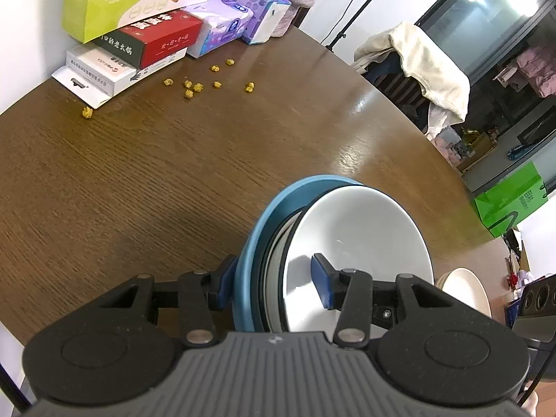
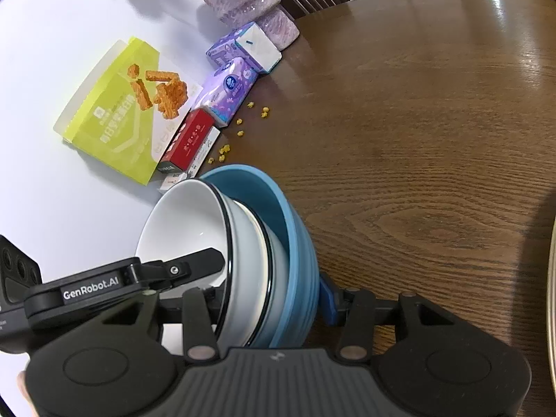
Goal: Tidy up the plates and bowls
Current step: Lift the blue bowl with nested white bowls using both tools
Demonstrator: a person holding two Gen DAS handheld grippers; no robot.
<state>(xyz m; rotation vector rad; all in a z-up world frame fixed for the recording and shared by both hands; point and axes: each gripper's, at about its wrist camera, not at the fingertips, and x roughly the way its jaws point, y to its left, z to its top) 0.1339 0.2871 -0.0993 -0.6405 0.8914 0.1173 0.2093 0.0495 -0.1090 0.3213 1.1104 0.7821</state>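
Left wrist view: the brown wooden table (image 1: 139,180) fills most of what I see, with a row of boxes (image 1: 139,41) against the wall at its far edge and yellow crumbs (image 1: 194,85) scattered just in front of them. Between my left tongs (image 1: 274,285) sits a nested stack of dishes tipped on edge: a blue bowl (image 1: 257,243) on the outside and a white bowl (image 1: 358,236) innermost. One blue pad presses the blue bowl's outer wall and the other sits inside the white bowl, so these tongs are clenched on the stack's rim. A cream plate (image 1: 465,288) lies to the right, near the table's edge. From the right wrist, my right tongs (image 2: 278,302) grasp the same stack from the opposite side, blue bowl (image 2: 299,243) toward the table, white bowl (image 2: 184,222) toward the wall.
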